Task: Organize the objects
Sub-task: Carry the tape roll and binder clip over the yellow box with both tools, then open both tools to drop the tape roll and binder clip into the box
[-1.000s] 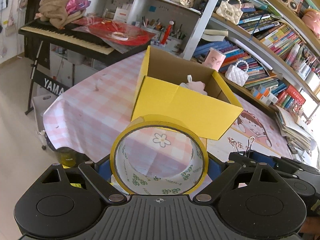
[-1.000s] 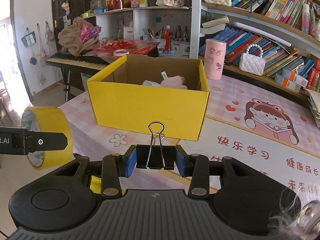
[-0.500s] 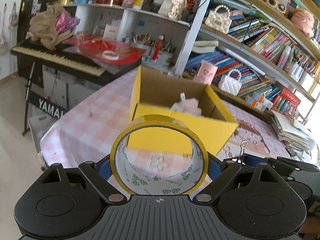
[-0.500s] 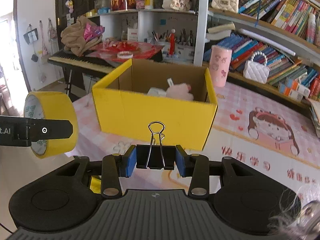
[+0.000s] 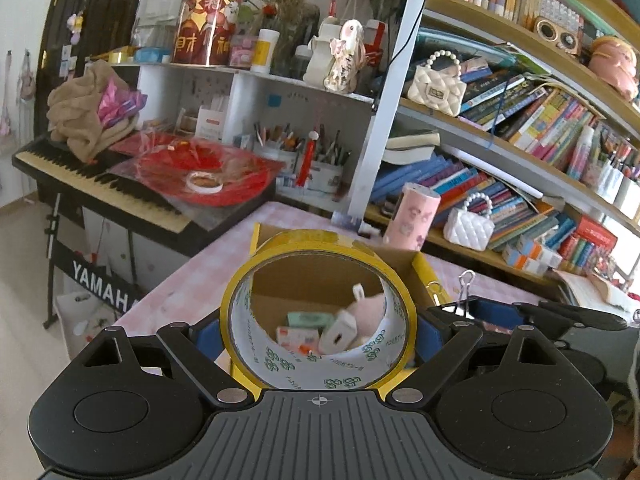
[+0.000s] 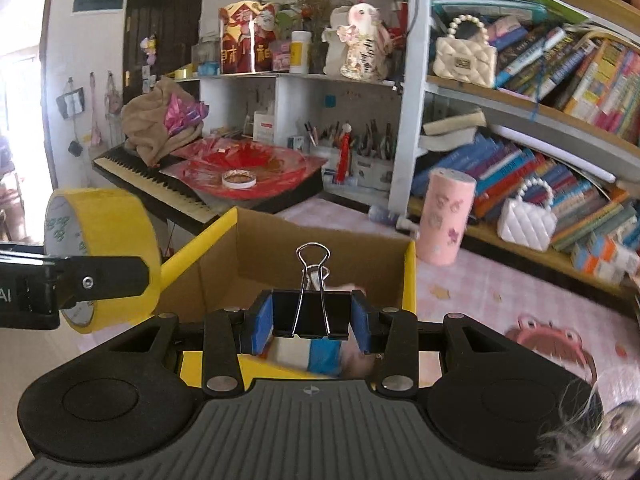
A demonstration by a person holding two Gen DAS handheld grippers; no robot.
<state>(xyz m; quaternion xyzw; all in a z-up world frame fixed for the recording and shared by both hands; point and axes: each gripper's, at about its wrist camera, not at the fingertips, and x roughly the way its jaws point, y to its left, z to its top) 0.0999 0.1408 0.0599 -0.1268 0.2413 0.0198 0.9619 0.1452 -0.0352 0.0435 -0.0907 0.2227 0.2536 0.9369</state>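
My left gripper (image 5: 318, 330) is shut on a yellow tape roll (image 5: 320, 248), held above the near edge of the yellow cardboard box (image 5: 424, 276). The roll also shows in the right wrist view (image 6: 116, 236). Through its hole I see a pink plush toy (image 5: 370, 308) and small packets inside the box. My right gripper (image 6: 312, 318) is shut on a black binder clip (image 6: 310, 314), held over the open box (image 6: 200, 248).
The box stands on a pink checked tablecloth (image 6: 480, 288). A pink cup (image 6: 446, 216) stands behind the box. A keyboard piano (image 5: 104, 184) is at the left, bookshelves (image 5: 520, 152) fill the right. My right gripper (image 5: 520, 320) shows beside the left one.
Both grippers have risen and moved forward with their loads, from in front of the box to above its opening.
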